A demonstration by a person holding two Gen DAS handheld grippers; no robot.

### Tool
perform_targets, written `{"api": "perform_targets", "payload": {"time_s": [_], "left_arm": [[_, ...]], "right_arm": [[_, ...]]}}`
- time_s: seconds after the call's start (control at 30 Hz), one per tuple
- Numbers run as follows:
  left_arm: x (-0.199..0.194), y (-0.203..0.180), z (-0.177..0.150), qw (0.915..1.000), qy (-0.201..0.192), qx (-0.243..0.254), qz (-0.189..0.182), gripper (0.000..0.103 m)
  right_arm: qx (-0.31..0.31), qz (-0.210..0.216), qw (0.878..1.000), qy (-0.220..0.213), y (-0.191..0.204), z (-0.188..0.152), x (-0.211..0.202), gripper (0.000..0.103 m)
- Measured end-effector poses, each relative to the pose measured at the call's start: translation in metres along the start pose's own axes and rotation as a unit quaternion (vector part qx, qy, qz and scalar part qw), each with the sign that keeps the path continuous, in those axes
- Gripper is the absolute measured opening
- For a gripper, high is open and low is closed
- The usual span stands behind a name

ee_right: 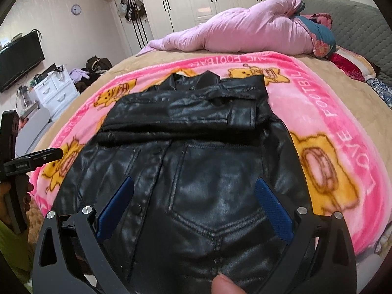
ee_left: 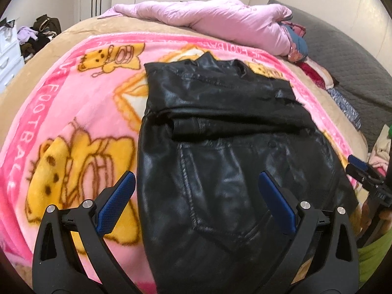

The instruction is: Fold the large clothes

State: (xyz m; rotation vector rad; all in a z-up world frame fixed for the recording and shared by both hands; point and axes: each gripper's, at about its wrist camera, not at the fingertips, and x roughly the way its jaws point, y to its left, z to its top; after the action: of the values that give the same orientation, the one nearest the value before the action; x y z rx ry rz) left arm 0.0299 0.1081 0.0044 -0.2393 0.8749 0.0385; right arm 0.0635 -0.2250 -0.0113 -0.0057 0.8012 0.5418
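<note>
A black leather jacket lies flat on the pink cartoon blanket, with both sleeves folded across its chest. It also shows in the right wrist view. My left gripper is open and empty, hovering over the jacket's lower left part near its left edge. My right gripper is open and empty over the jacket's lower part by the pocket stitching. The right gripper also shows at the right edge of the left wrist view. The left gripper shows at the left edge of the right wrist view.
A pink quilt lies bunched at the far side of the bed, with pillows beside it. A white drawer unit and a pile of clothes stand left of the bed. A fingertip shows at the bottom.
</note>
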Motion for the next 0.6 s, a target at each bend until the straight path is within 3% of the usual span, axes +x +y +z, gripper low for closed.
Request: {"api": "perform_targets", "payload": {"time_s": [0.6], "left_arm": [[0.01, 0.018, -0.042, 0.998, 0.056, 0.011, 0.027, 0.094]], "right_arm": [[-0.012, -0.033, 0.998, 0.054, -0.009, -0.043, 0.002, 0.099]]}}
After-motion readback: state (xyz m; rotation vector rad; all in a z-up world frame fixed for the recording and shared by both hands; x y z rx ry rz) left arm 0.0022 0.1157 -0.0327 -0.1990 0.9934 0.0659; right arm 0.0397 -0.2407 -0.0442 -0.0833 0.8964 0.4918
